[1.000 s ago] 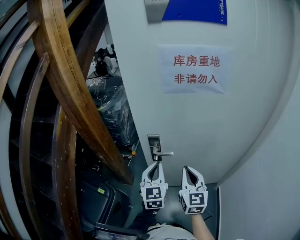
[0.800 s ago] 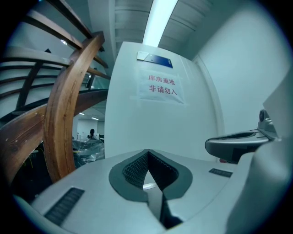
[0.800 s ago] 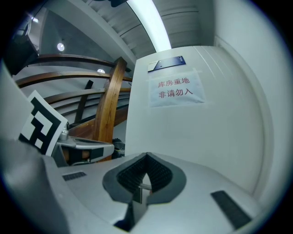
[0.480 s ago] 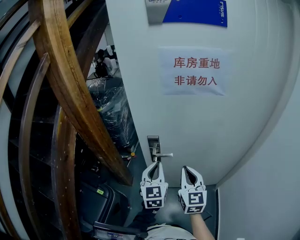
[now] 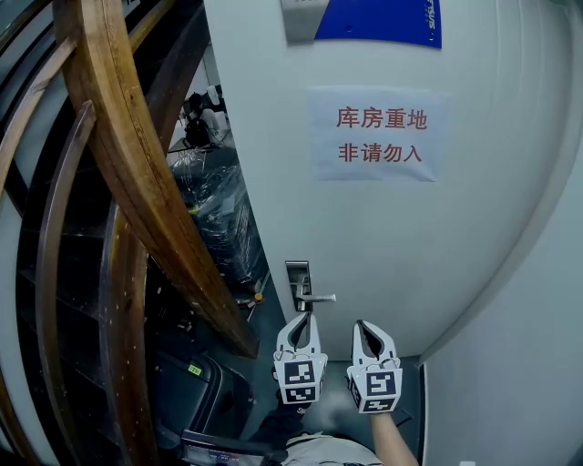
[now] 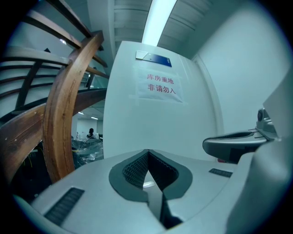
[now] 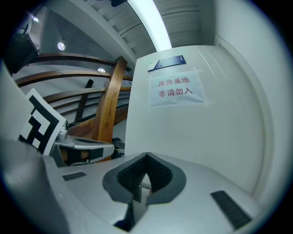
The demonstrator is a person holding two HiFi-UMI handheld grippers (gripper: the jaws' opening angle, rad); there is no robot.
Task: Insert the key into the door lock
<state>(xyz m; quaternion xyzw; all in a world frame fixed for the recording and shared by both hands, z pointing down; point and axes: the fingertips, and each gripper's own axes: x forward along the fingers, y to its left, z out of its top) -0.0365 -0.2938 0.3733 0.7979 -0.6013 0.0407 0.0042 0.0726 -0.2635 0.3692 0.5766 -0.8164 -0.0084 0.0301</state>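
no shift since earlier: left claw point(image 5: 303, 318), right claw point(image 5: 360, 325) closed, facing door handle point(image 5: 317, 298); wooden railing point(image 5: 141, 173) at left.

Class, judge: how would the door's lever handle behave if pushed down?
The lever handle looks metallic, so probably rigid. It joins the lock plate at one end, so it likely pivots downward. Its shiny finish may be slippery.

We lose the top of the blue sign point(image 5: 378, 23) at the head view's upper edge. The lock plate point(image 5: 298, 273), low centre, is too small for us to find a keyhole. Between the right hand-held gripper point(image 7: 146, 155)'s pads only a thin metal sliver point(image 7: 139, 192) shows, too little to name.
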